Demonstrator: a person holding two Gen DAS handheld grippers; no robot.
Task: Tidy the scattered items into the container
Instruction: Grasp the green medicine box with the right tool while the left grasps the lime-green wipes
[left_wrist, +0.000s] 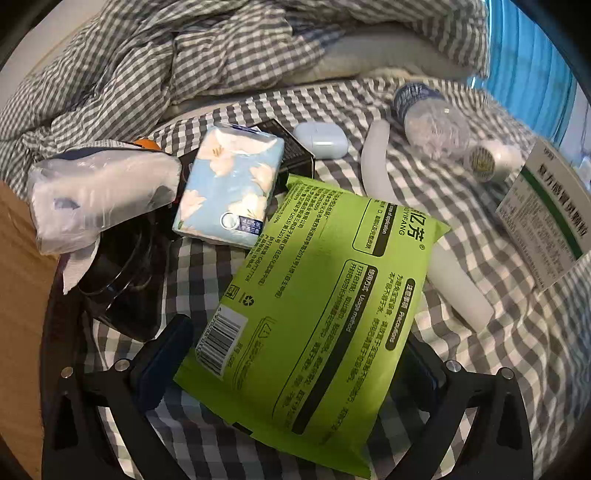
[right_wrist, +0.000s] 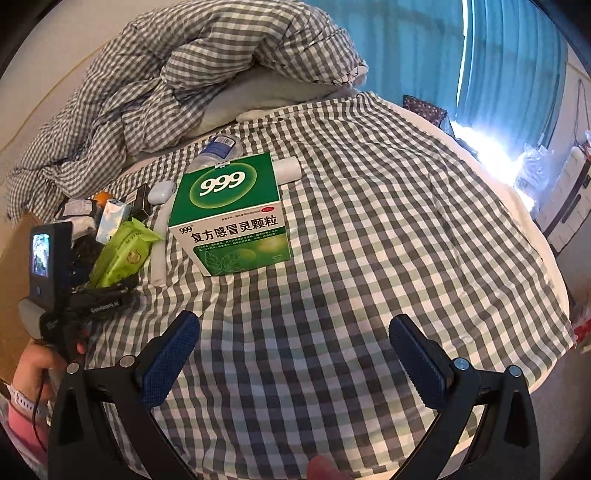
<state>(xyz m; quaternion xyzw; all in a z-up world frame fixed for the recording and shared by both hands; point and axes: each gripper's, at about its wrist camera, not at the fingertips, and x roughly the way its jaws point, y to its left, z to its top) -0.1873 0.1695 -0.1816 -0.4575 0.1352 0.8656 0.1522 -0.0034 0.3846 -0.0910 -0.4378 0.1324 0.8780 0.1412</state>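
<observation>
The left claw (left_wrist: 295, 354) closes its two blue-padded fingers (left_wrist: 162, 354) on the near end of a green wipes pack (left_wrist: 314, 314), one pad at each edge, the right finger mostly hidden behind it; the right claw (right_wrist: 295, 365) hangs low with its fingers (right_wrist: 166, 362) spread wide and nothing between them; in the right wrist view the person's left hand (right_wrist: 40, 365) grips the handle of the left device, a pink sleeve at the wrist.

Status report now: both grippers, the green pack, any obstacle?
Left gripper shut on green wipes pack, over the checked bed. Right gripper open, empty. Black container left of pack; tissue pack at its rim.
</observation>
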